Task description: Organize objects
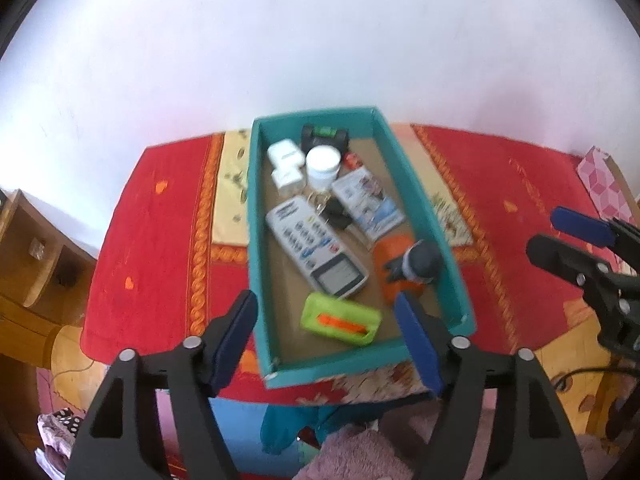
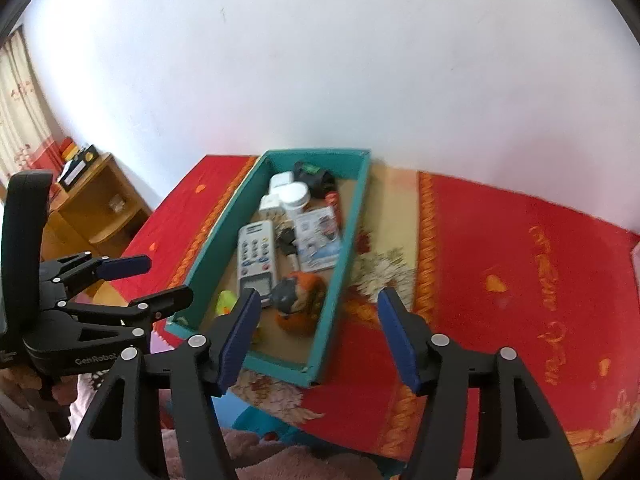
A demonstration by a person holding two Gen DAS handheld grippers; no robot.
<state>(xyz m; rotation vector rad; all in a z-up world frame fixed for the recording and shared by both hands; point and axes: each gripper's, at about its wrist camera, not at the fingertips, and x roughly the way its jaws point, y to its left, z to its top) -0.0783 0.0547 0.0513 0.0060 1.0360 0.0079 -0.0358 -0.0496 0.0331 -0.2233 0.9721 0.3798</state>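
Note:
A teal box (image 1: 420, 200) (image 2: 356, 216) sits on a table with a red patterned cloth (image 1: 152, 220) (image 2: 500, 280). In it lie a white remote (image 1: 316, 250) (image 2: 257, 258), a lime green case (image 1: 340, 320) (image 2: 225, 302), an orange and grey toy (image 1: 408, 266) (image 2: 300, 296), a white jar (image 1: 323, 166) (image 2: 295, 196), white adapters (image 1: 285, 168), a card packet (image 1: 368, 204) (image 2: 318, 242), keys (image 1: 334, 214) and a black and green item (image 1: 324, 134). My left gripper (image 1: 326, 340) (image 2: 138, 280) is open and empty above the box's near end. My right gripper (image 2: 316, 336) (image 1: 560, 236) is open and empty near the box's near right corner.
A white wall rises behind the table. A wooden shelf unit (image 1: 36, 256) (image 2: 96, 208) stands to the left. A pink patterned box (image 1: 600, 180) is at the table's far right. Cloth and clothes (image 1: 352, 452) lie below the table's front edge.

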